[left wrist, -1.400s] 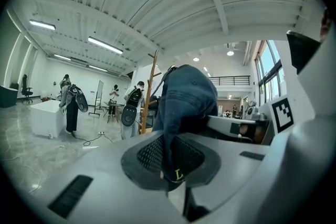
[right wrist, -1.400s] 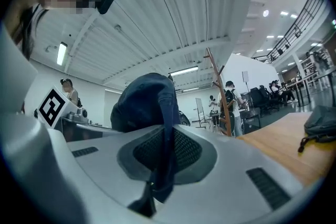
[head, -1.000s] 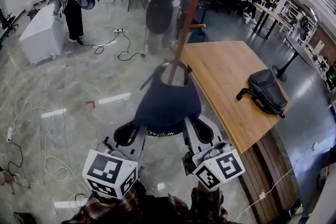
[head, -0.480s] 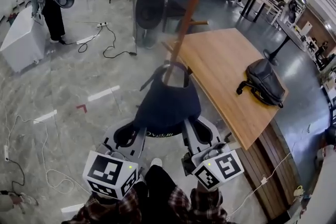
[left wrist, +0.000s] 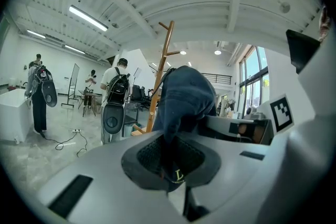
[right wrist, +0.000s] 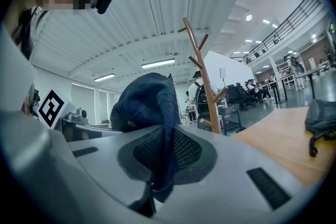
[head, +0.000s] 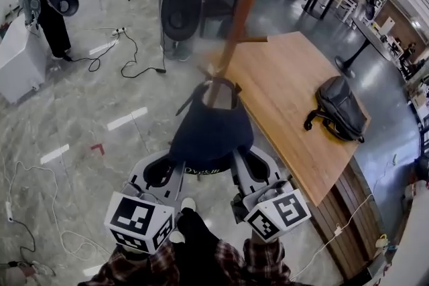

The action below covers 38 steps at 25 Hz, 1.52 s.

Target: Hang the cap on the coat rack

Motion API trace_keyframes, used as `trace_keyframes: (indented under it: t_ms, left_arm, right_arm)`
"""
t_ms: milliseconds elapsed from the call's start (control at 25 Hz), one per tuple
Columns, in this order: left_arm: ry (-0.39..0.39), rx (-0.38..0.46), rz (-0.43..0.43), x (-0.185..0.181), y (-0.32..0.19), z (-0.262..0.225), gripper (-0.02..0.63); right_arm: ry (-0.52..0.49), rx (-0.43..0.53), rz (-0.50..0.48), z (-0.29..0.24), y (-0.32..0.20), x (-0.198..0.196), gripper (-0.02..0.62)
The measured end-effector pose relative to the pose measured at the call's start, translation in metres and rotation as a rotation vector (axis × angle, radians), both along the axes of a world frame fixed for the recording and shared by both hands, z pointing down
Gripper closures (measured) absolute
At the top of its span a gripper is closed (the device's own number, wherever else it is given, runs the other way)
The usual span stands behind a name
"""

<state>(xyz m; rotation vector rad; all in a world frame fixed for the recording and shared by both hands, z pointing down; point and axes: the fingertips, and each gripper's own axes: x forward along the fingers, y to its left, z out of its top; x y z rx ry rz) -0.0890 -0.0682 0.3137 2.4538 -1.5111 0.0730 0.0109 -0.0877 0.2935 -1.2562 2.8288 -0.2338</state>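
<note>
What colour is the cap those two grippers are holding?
Dark navy blue. The cap shows best in the head view.

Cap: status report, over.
Left gripper and right gripper both shut on cap. Cap up at coat rack pole, not released. Table close beside, not blocking.

Navy cap (head: pixel 211 134) between the pale grey left gripper (head: pixel 173 164) and right gripper (head: pixel 247 161), black-and-white squares on both, warm brown coat rack (head: pixel 236 27) just beyond, black bag (head: pixel 338 110) off right.
</note>
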Motion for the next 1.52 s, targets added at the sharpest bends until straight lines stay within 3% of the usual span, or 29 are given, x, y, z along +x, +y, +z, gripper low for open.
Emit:
trace_keyframes:
  t_ms: [280,520,1080,1520]
  left_arm:
    - [-0.001,0.034,0.014,0.009,-0.078,-0.024,0.581]
    - [-0.002,0.046,0.031,0.020,-0.113,-0.029,0.581]
    - [-0.011,0.007,0.154,0.016,-0.148,-0.022,0.581]
    - [-0.031,-0.107,0.195,0.011,-0.154,0.034,0.581]
  right_arm:
    - [-0.018,0.030,0.000,-0.023,-0.076,0.010,0.568]
    - [-0.026,0.045,0.007,-0.029,-0.109,0.021,0.566]
    - [-0.036,0.003,0.116,-0.020,-0.134,0.018,0.568]
    - [-0.025,-0.109,0.177,0.036,-0.138,0.014,0.567]
